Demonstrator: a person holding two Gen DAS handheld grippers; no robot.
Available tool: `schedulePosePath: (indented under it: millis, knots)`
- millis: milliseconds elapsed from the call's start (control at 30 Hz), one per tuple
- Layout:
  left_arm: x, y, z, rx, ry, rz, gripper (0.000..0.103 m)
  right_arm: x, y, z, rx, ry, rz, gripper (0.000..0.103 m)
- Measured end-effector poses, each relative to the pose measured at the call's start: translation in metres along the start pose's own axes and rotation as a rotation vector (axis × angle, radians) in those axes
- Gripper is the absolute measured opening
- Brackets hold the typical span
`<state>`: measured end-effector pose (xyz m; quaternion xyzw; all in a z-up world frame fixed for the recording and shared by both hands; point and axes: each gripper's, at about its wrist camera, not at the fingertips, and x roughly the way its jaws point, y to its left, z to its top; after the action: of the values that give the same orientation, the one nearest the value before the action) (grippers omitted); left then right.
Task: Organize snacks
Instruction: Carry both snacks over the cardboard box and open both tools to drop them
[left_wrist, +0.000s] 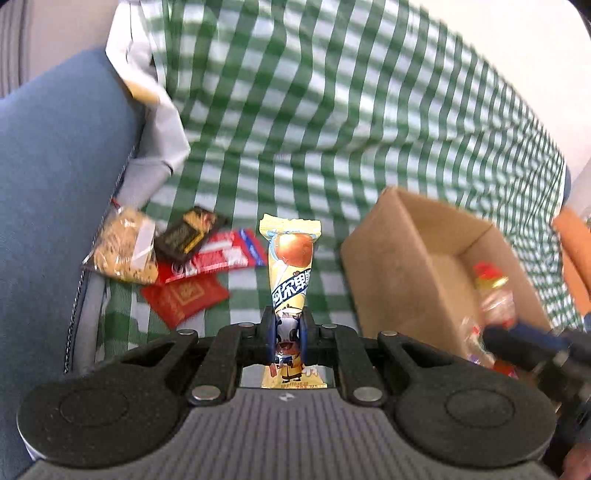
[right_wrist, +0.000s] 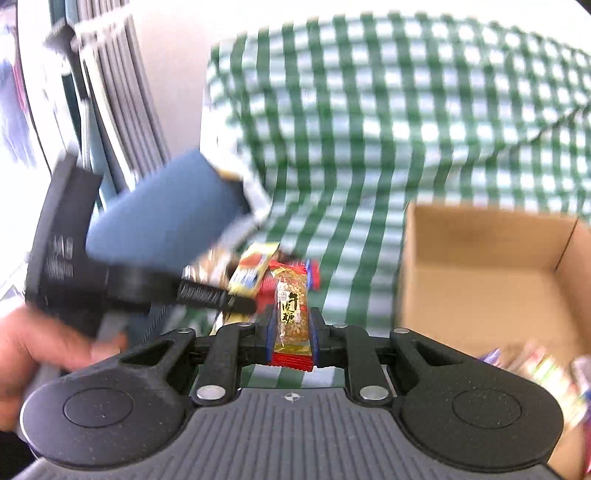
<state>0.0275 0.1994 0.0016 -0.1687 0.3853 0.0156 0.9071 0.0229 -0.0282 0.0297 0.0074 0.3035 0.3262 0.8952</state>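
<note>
Left tongs (left_wrist: 287, 332) grip a yellow candy packet (left_wrist: 290, 258); right tongs (right_wrist: 293, 328) grip a peanut brittle bar (right_wrist: 291, 314). The cardboard box (left_wrist: 402, 266) holds some snacks; several wrappers (left_wrist: 199, 258) remain on the checked cloth (left_wrist: 332, 110).

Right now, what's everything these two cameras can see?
Yellow candy packet: one, yellow with a cow cartoon, upright in the left gripper.
Sesame candy bar: one, clear wrapper with red ends, in the right gripper.
Loose snacks: a few, red, black and seed-brown, piled on the cloth's left.
Cardboard box: one, brown, open, right side, some blurred snacks inside.
Checked cloth: one, green and white, underneath.
Blue cushion: one, left.
Person's hand: one, holding the left gripper; both jaws closed.
</note>
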Motion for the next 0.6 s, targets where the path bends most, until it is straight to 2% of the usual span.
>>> schedulePosePath:
  millis: [100, 200, 333, 433, 600]
  knots:
    - [-0.006, -0.009, 0.0, 0.002, -0.025, 0.0, 0.013, -0.022, -0.02, 0.01, -0.028, -0.058, -0.019, 0.019]
    - [-0.007, -0.017, 0.001, 0.023, -0.037, -0.004, 0.013, -0.033, -0.046, 0.011, -0.033, -0.075, -0.042, 0.019]
    - [-0.003, -0.024, 0.001, 0.038, -0.04, -0.002, 0.013, -0.033, -0.076, -0.007, 0.003, -0.077, -0.089, 0.019]
    - [0.001, -0.029, 0.002, 0.049, -0.044, -0.009, 0.013, -0.039, -0.087, -0.019, 0.029, -0.08, -0.11, 0.019]
    - [0.002, -0.04, 0.001, 0.078, -0.06, -0.015, 0.013, -0.055, -0.093, -0.024, 0.0, -0.123, -0.132, 0.019]
